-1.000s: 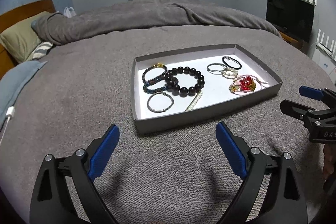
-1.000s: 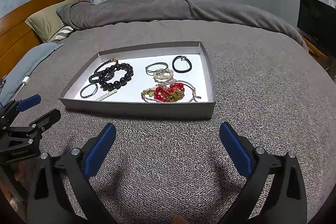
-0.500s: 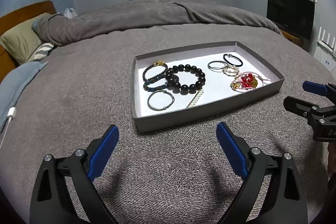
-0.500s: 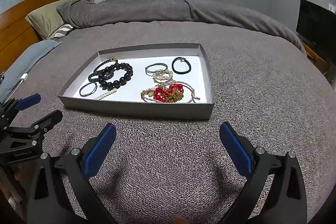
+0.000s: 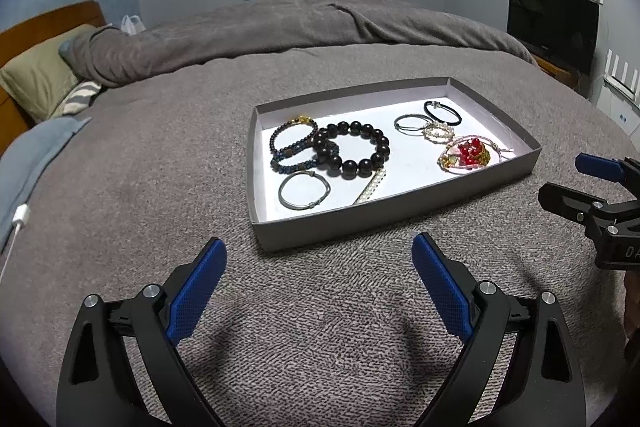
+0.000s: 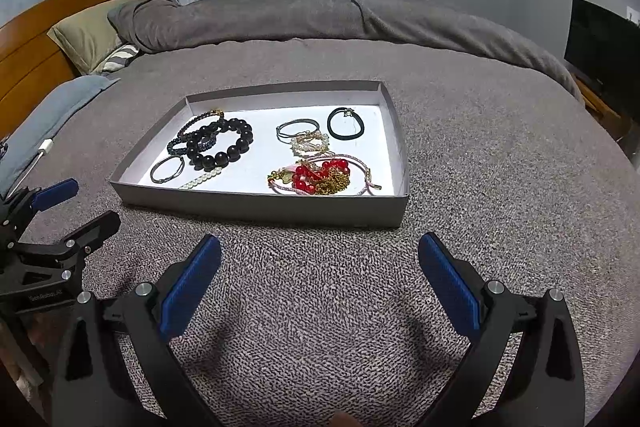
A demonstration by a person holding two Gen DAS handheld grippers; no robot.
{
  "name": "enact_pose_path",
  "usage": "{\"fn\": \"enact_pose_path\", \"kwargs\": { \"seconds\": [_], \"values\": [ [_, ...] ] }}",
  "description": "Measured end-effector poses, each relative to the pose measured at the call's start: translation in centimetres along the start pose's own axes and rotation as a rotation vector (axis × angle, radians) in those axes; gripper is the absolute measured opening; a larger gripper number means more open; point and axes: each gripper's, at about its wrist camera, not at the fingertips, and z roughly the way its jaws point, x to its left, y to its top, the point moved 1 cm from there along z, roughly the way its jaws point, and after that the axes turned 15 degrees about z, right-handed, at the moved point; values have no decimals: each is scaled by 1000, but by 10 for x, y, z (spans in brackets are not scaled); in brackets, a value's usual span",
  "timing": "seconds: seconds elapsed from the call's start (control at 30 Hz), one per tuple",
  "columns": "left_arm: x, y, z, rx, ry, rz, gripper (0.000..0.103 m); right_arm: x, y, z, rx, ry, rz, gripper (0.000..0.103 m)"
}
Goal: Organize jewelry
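A shallow grey tray (image 5: 360,223) (image 6: 256,207) lies on the bed and holds several pieces of jewelry. On its left are a large black bead bracelet (image 5: 352,149) (image 6: 222,147), dark bead bracelets (image 5: 290,145), a silver bangle (image 5: 304,190) (image 6: 167,169) and a pearl strand (image 5: 370,186). On its right are a black hair tie (image 5: 442,111) (image 6: 346,123), a grey ring (image 5: 412,123) and a red and gold tangle (image 5: 468,154) (image 6: 320,177). My left gripper (image 5: 318,291) and right gripper (image 6: 320,287) are open and empty, in front of the tray.
A folded grey duvet (image 5: 280,27) and pillows (image 5: 40,75) lie at the bed's far side. A white cable (image 5: 18,223) lies at the left. A television (image 5: 552,23) stands at the right. The right gripper also shows in the left wrist view (image 5: 592,187).
Both grippers have drawn slightly back and up from the tray. They stay open. The jewelry has not moved.
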Motion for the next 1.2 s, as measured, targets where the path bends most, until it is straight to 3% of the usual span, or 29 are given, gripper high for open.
{"fn": "enact_pose_path", "kwargs": {
  "seconds": [1.2],
  "values": [
    [0,-3,2,6,0,14,93,3,0,1,3,6,-1,97]
  ]
}}
